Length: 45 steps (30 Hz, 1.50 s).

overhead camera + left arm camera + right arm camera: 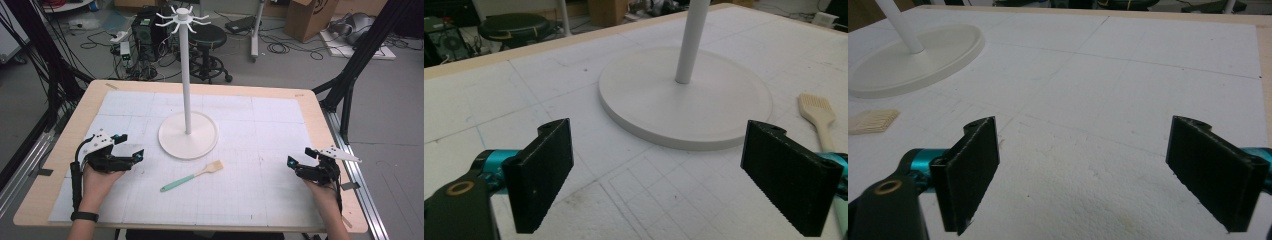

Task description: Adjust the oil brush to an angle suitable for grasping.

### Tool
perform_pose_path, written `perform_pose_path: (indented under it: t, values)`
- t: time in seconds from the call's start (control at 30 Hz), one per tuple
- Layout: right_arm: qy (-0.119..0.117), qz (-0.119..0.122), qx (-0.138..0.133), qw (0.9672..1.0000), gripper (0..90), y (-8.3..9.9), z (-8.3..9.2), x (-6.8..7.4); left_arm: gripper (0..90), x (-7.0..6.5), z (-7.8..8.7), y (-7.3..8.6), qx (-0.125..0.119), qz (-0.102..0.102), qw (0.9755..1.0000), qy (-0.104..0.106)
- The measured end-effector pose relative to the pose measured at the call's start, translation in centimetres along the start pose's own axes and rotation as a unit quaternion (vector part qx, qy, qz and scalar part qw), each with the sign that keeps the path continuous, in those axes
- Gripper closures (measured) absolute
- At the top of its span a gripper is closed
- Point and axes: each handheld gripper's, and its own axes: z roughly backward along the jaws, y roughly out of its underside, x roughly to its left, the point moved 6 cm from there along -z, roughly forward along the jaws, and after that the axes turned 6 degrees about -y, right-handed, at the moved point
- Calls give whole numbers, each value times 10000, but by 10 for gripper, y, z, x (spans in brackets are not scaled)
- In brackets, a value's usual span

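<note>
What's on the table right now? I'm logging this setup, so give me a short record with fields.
surface: white gridded mat on a wooden table
stand: white, round base, tall pole with hooks on top, mid-table
brush: green handle, pale head, flat on the mat just in front of the stand's base, between the grippers
left gripper: jaws open, empty, near the left edge
right gripper: jaws open, empty, near the right edge
</note>
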Motion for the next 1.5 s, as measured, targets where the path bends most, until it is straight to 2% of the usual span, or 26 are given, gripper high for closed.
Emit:
perform_pose_path:
  t: [0.17, 0.3, 0.33, 0.43, 0.6, 0.8, 0.97, 1.17, 1.27, 1.33, 1.4, 1.5]
  values:
    - [-18, -25, -5, 10000, 108, -1, -2, -3, 115, 2, 6, -5, -92, 24, 10000, -14]
    - [40, 0, -5, 10000, 108, -2, 1, -5, 109, 3, 8, -4, -73, -3, 10000, -15]
    - [27, -4, -61, 10000, 108, -4, 4, -6, 109, 5, 10, -5, -124, 46, 9999, 9]
    - [56, -15, -51, 10000, 108, -3, 8, -6, 109, 5, 11, -7, -160, 29, 9999, 23]
    - [85, -7, -116, 9999, 109, -4, 10, -9, 109, 3, 10, -8, -167, -7, 9998, 104]
    - [100, 43, -52, 9999, 109, -3, 9, -8, 110, 2, 9, -8, -114, 23, 9998, 156]
    - [85, 84, -58, 9999, 109, -4, 9, -8, 110, -1, 10, -9, -175, -15, 9997, 182]
    - [73, 32, -60, 10000, 109, -4, 9, -8, 111, -7, 11, -10, -144, -35, 9994, 315]
    - [77, 93, -55, 9999, 109, -5, 8, -9, 112, -12, 10, -12, -121, -64, 9991, 398]
    - [84, 88, -51, 9999, 109, -5, 8, -8, 112, -21, 6, -16, -144, -54, 9983, 571]
    - [81, 79, -53, 9999, 109, -5, 8, -8, 112, -24, 5, -17, -146, -57, 9981, 593]
    - [71, 78, -37, 9999, 109, -5, 8, -7, 111, -38, -2, -21, -115, -143, 9967, 787]
